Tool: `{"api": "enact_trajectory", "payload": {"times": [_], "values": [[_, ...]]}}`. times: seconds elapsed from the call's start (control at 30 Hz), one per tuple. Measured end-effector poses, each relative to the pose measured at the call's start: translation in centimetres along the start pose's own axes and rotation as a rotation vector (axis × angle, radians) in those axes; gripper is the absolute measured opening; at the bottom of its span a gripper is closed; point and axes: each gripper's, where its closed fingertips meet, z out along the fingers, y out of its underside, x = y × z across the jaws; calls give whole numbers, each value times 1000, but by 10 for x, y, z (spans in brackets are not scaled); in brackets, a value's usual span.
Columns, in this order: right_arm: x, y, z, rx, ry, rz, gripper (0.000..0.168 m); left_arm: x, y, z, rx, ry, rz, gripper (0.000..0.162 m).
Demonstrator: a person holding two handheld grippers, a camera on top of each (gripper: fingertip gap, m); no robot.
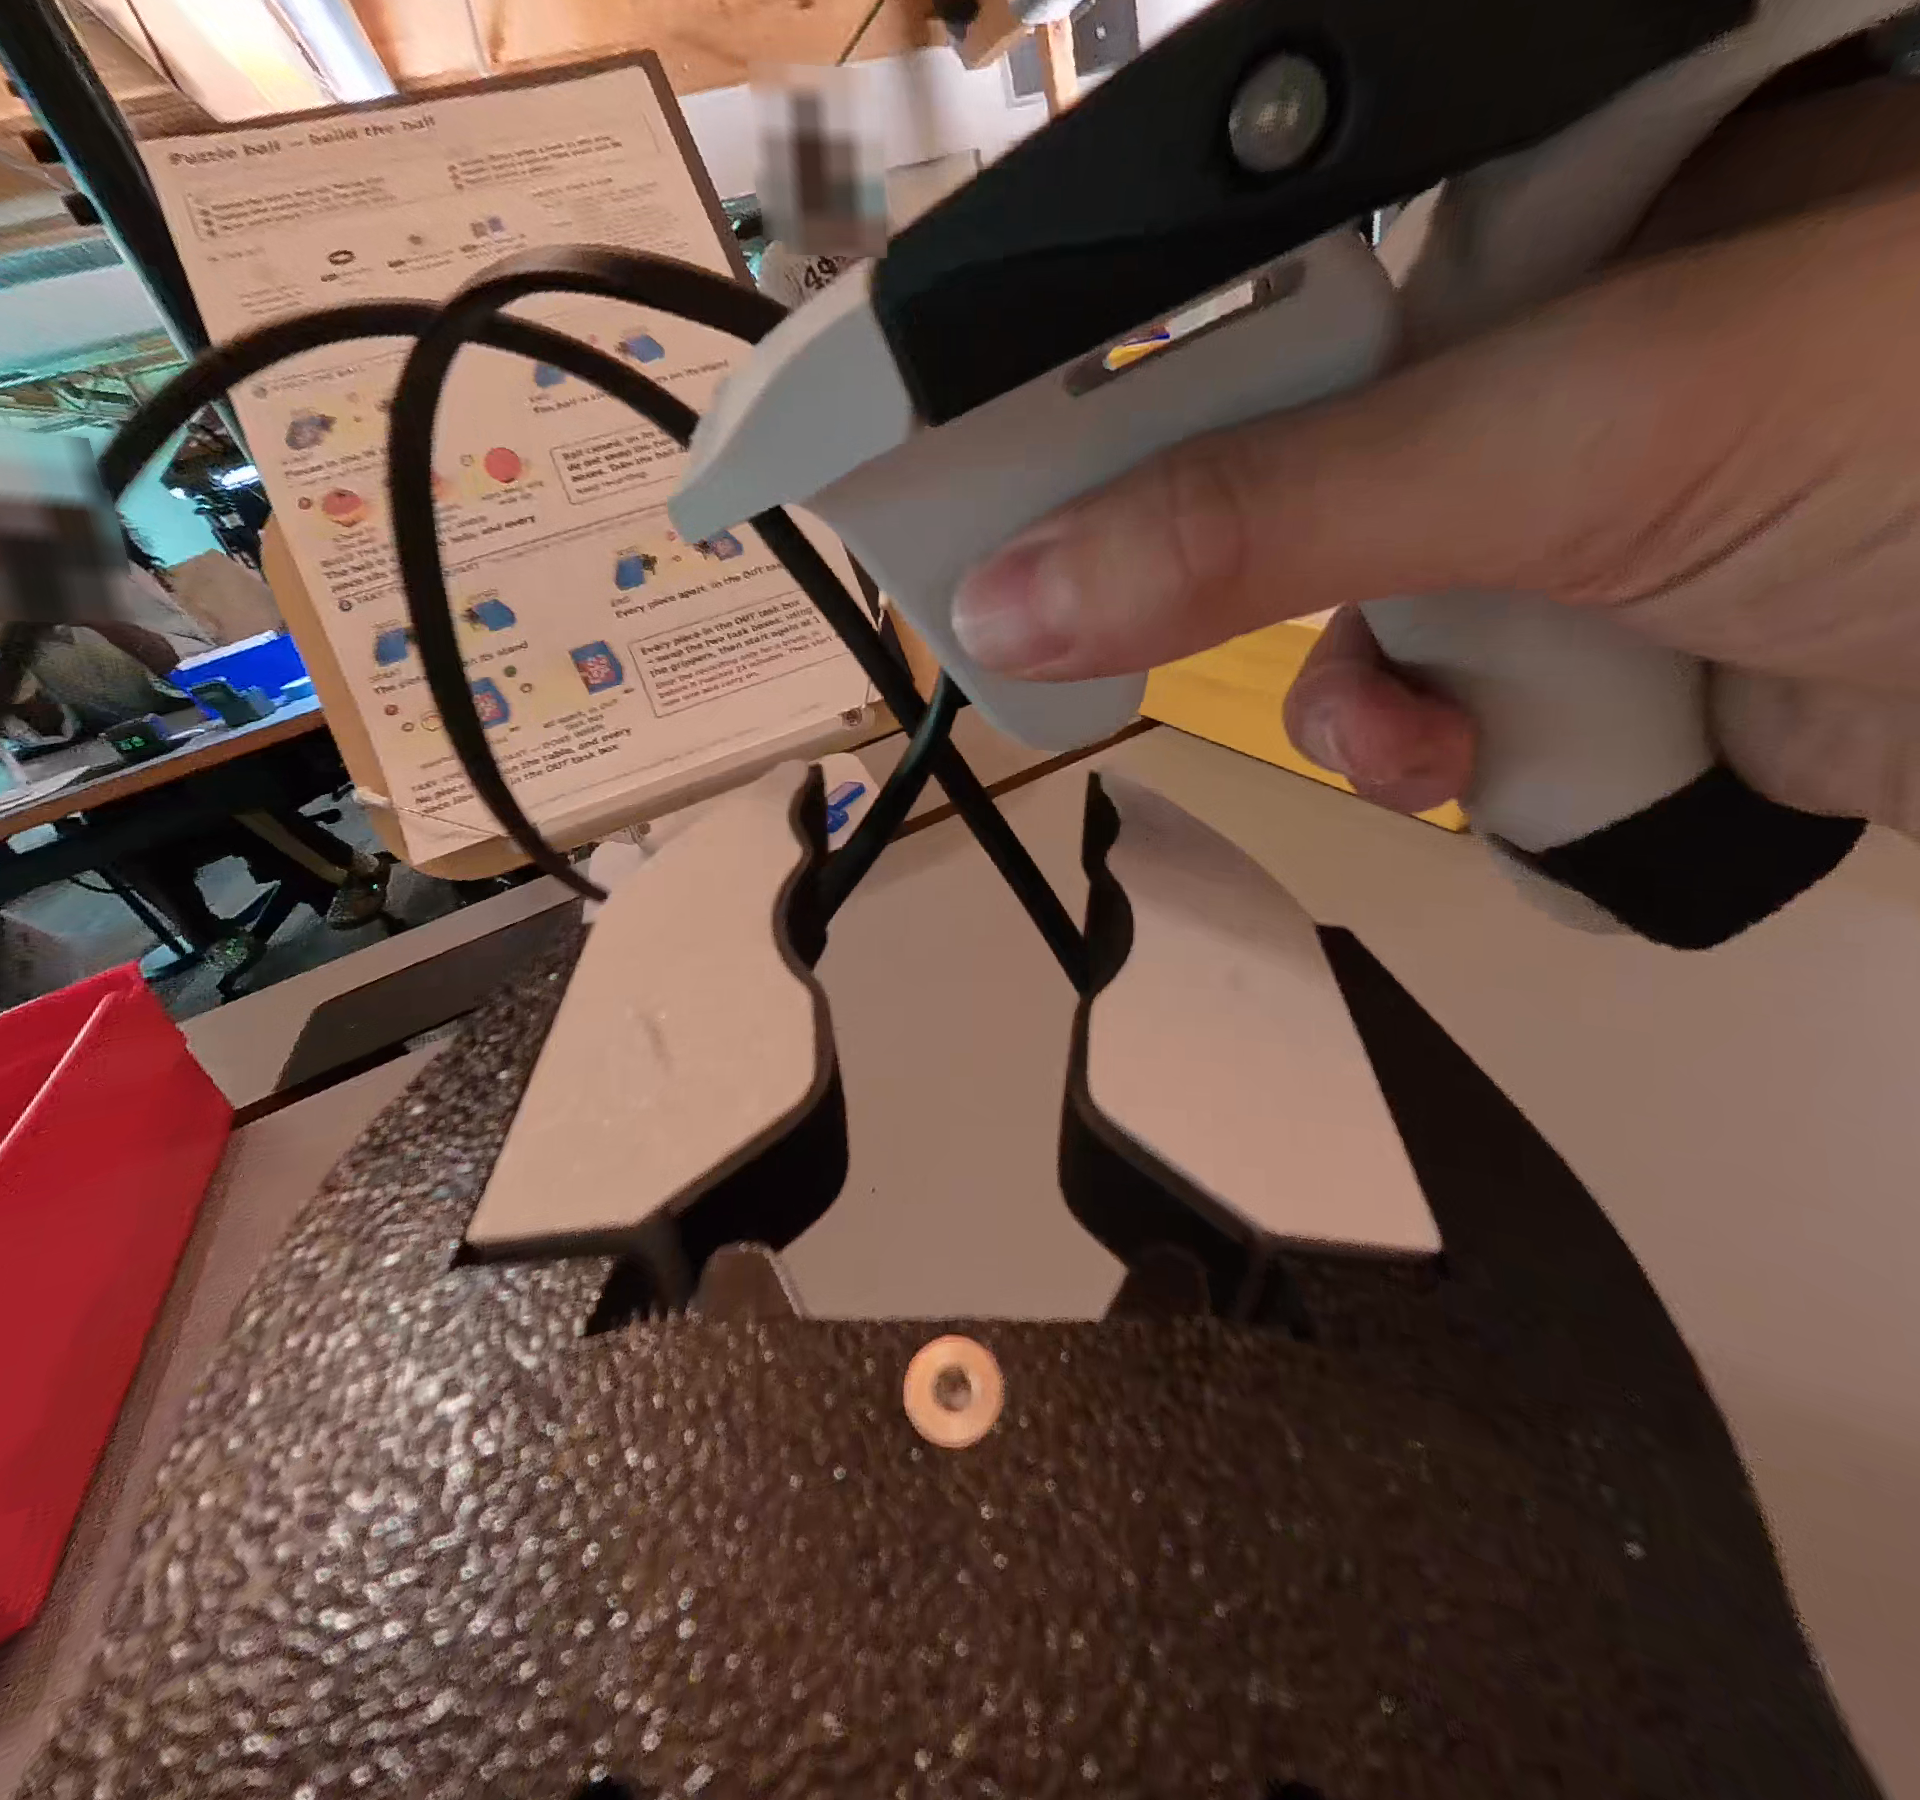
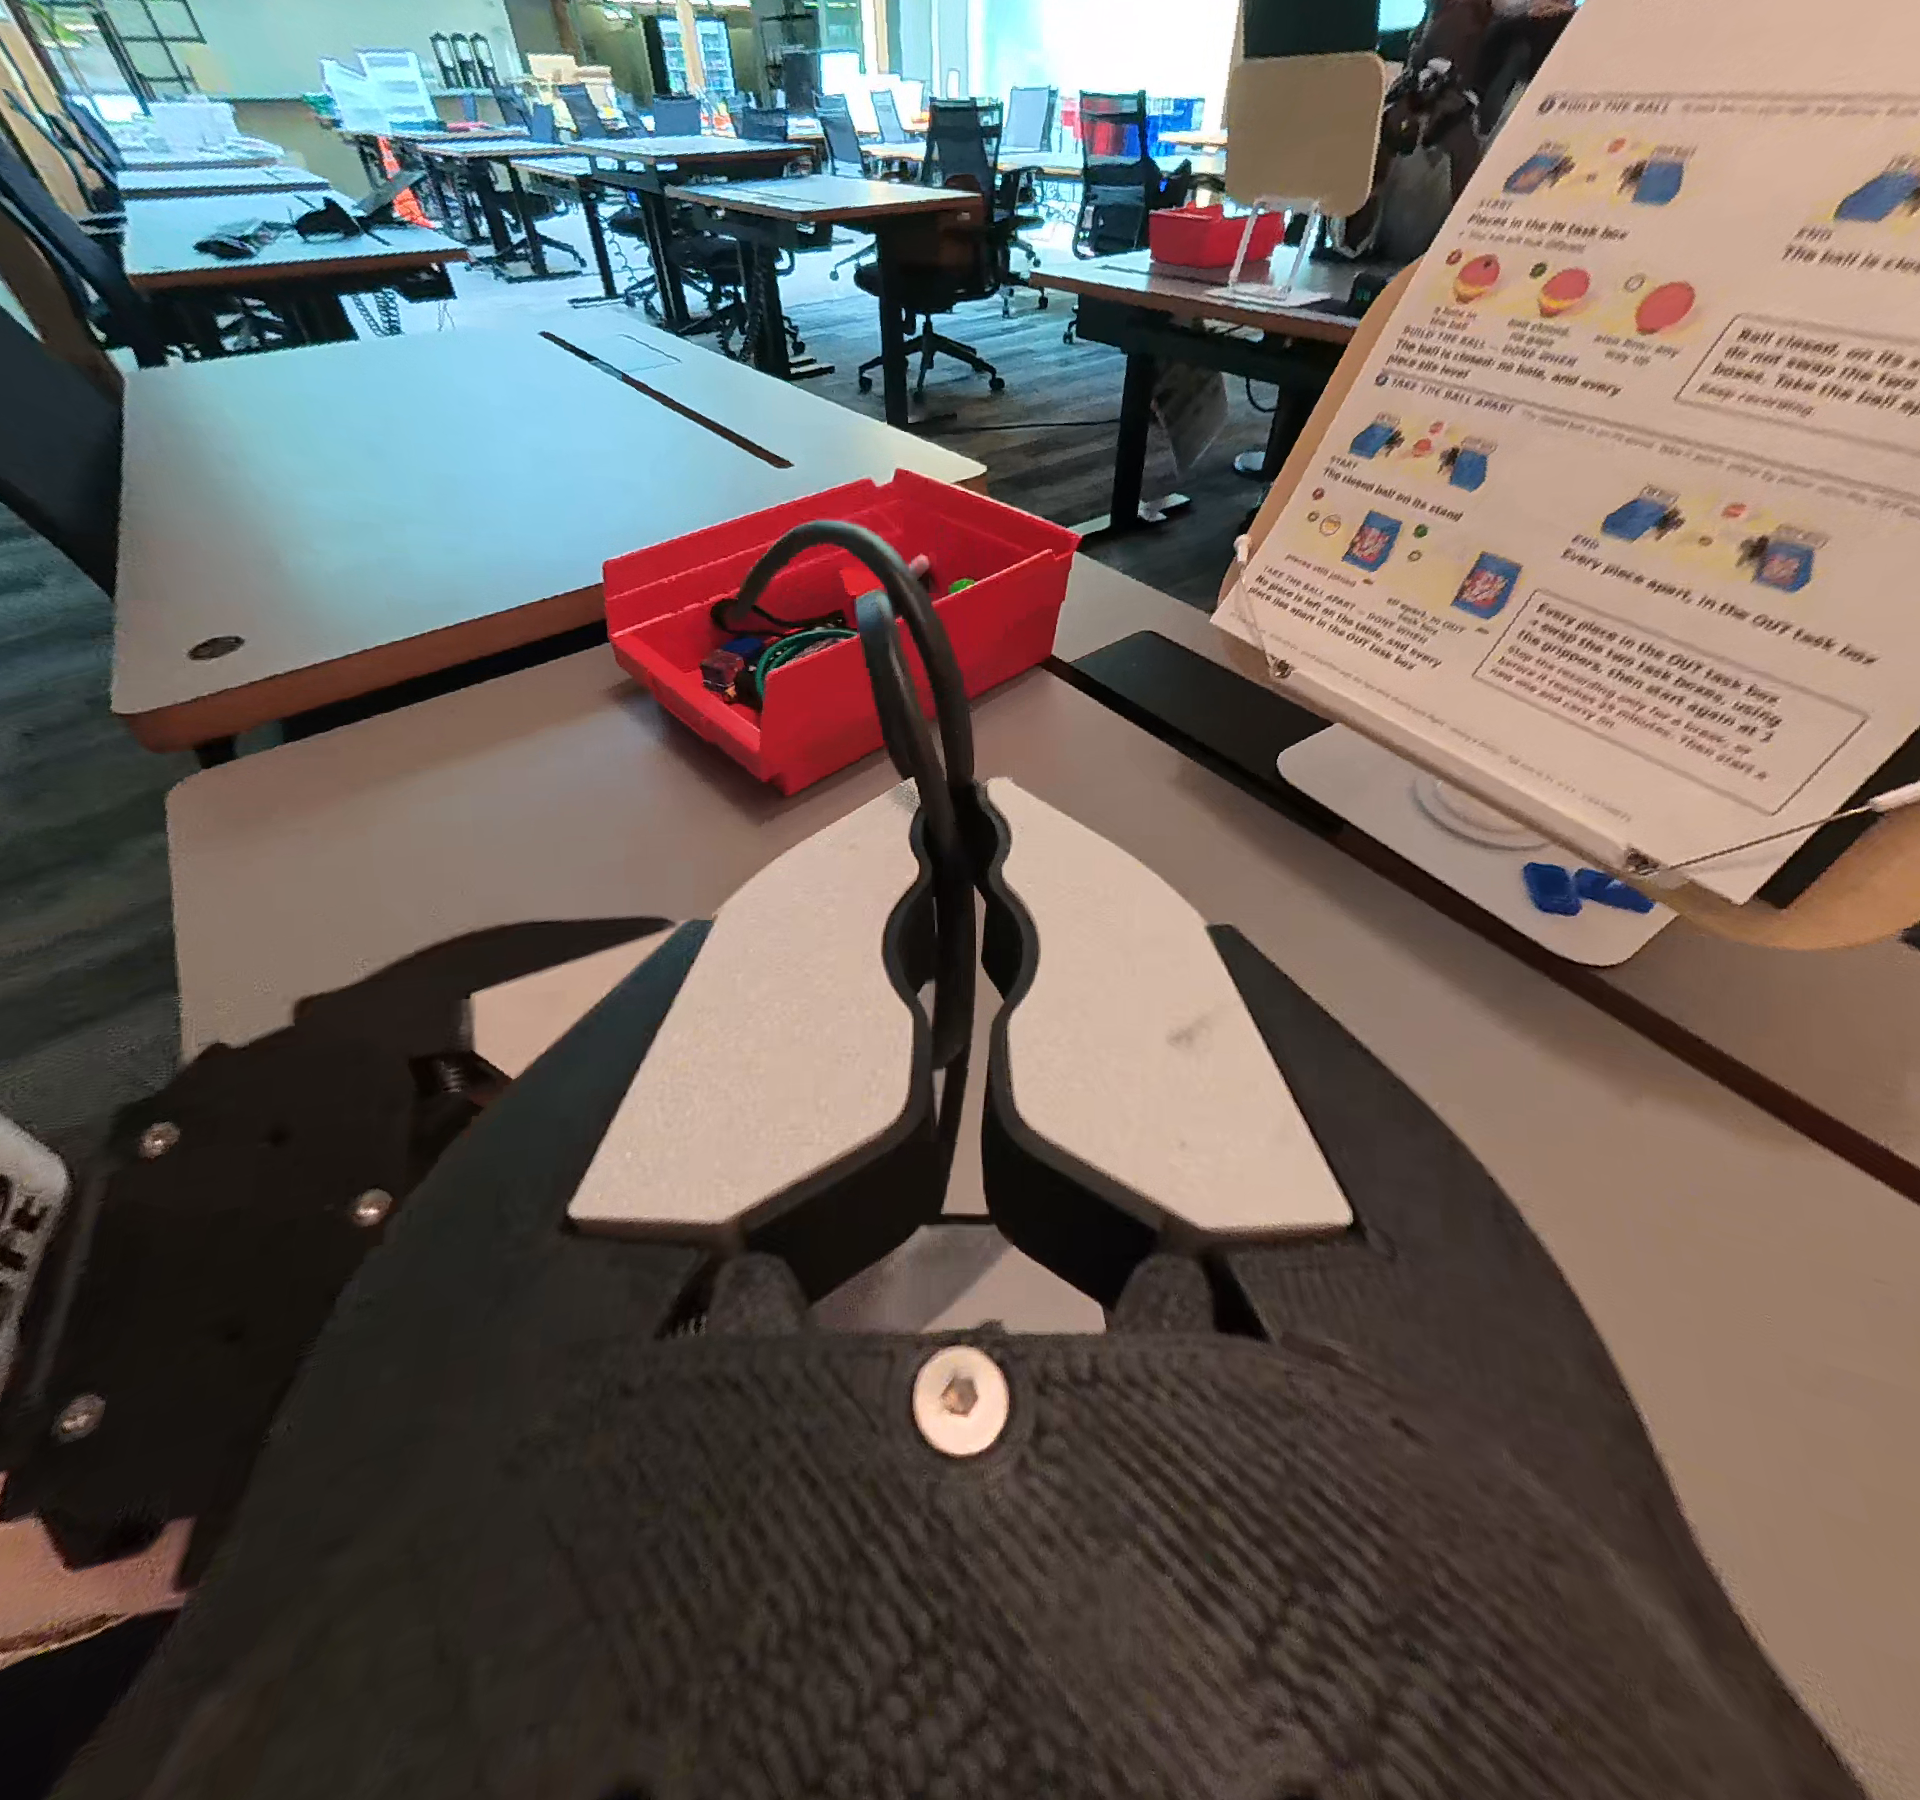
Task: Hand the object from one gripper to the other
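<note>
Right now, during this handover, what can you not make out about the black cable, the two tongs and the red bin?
- Left wrist view: whether the black cable touches the open left tongs; depth is unclear.
- Left wrist view: where the right tongs pinch the cable, hidden by their own white finger.
- Right wrist view: the small things in the red bin, partly behind its wall and the cable.
</note>
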Motion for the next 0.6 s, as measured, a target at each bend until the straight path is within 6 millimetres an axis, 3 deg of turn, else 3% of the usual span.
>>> {"api": "enact_trajectory", "payload": {"times": [0.23, 0.5, 0.53, 0.6], "values": [[3, 7, -6, -12, 3, 32, 3, 5, 6, 1, -7, 27, -3, 7], [6, 11, -15, 18, -41, 57, 4, 9, 11, 3, -74, 190, -28, 4], [5, 9, -18, 32, -68, 56, 7, 10, 10, 2, -91, 232, -54, 4], [2, 5, -28, 54, -119, 45, 33, 12, 8, -2, -140, 344, -133, 4]]}}
